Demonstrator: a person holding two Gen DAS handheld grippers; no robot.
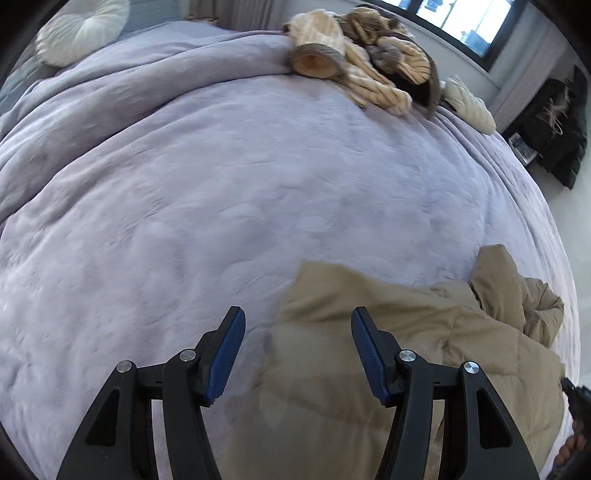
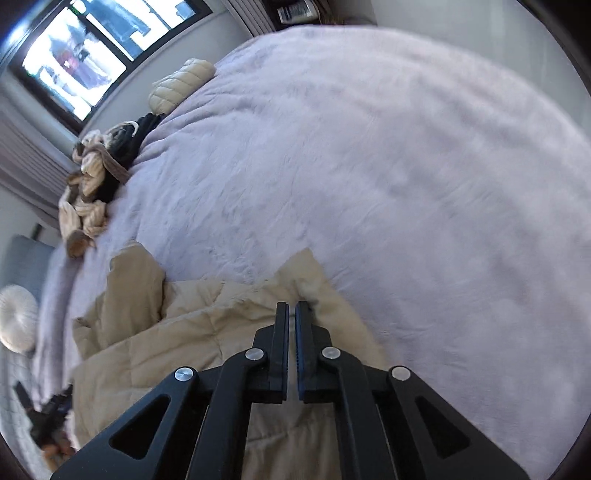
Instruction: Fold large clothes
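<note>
A large tan quilted jacket [image 1: 388, 332] lies rumpled on the lilac bedspread [image 1: 221, 184]. My left gripper [image 1: 297, 325] is open and hovers over the jacket's left edge, holding nothing. In the right wrist view the same jacket [image 2: 177, 332] lies at the lower left. My right gripper [image 2: 291, 308] has its jaws nearly together over the jacket's pale upper edge; no cloth shows between the pads. The left gripper [image 2: 44, 413] shows dimly at the far left of that view.
A pile of beige and brown clothes [image 1: 362, 66] lies at the far edge of the bed, also seen in the right wrist view [image 2: 96, 177]. A cream quilted item [image 1: 469, 103] lies beside it. A white round pillow [image 1: 81, 29] sits near the headboard. A window [image 2: 81, 55] is beyond the bed.
</note>
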